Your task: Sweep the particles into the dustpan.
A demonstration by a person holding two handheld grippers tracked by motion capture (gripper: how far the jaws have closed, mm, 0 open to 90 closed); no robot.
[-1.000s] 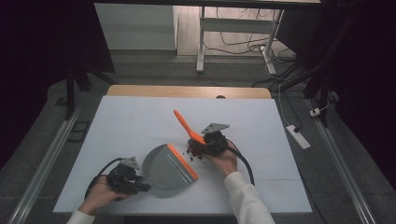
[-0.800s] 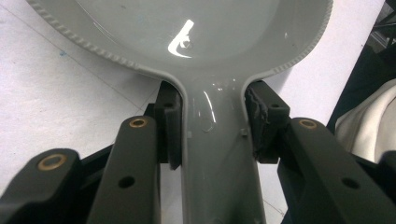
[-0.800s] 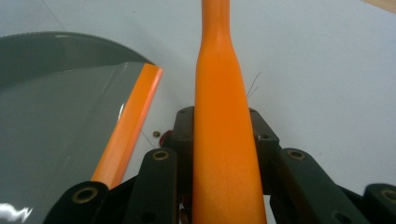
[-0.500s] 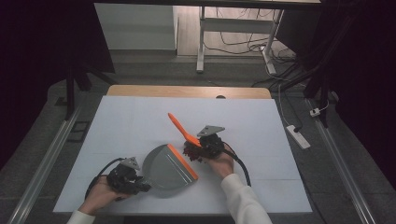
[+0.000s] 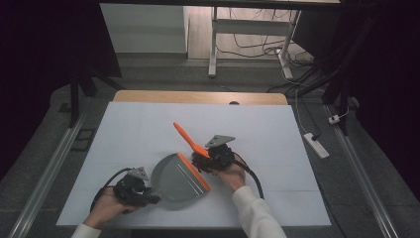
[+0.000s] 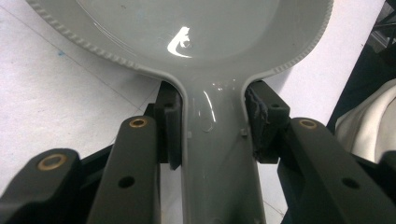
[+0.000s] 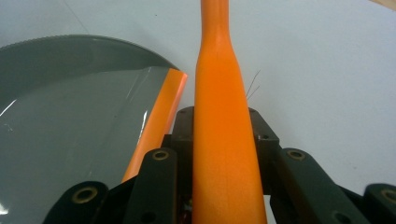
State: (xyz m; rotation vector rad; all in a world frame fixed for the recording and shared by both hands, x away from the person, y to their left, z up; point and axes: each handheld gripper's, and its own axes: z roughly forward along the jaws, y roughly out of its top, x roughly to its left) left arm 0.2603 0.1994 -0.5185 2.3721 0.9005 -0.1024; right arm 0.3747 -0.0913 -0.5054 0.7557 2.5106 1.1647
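Observation:
A grey dustpan point(image 5: 173, 179) with an orange lip point(image 5: 194, 172) lies flat on the white table near the front edge. My left gripper point(image 5: 150, 197) is shut on its grey handle point(image 6: 217, 144), one pad point(image 6: 170, 126) pressing on each side. Just right of the pan, my right gripper point(image 5: 204, 155) is shut on the orange handle of a brush point(image 5: 187, 137), which slants up and away to the left. In the right gripper view that brush handle point(image 7: 224, 121) runs straight up between the jaws, with the dustpan point(image 7: 70, 121) and its lip point(image 7: 159, 116) at the left. The bristle end is hidden.
The white table top point(image 5: 267, 134) stretches bare to a wooden far edge point(image 5: 198, 96). A white power strip point(image 5: 317, 145) lies on the floor at the right, and desk legs and cables point(image 5: 247, 44) stand beyond the table. A white sleeve point(image 6: 369, 121) shows beside the left gripper.
The brush handle's free end has swung a little to the left, and the right gripper has shifted slightly toward the dustpan. The left gripper and dustpan have stayed put.

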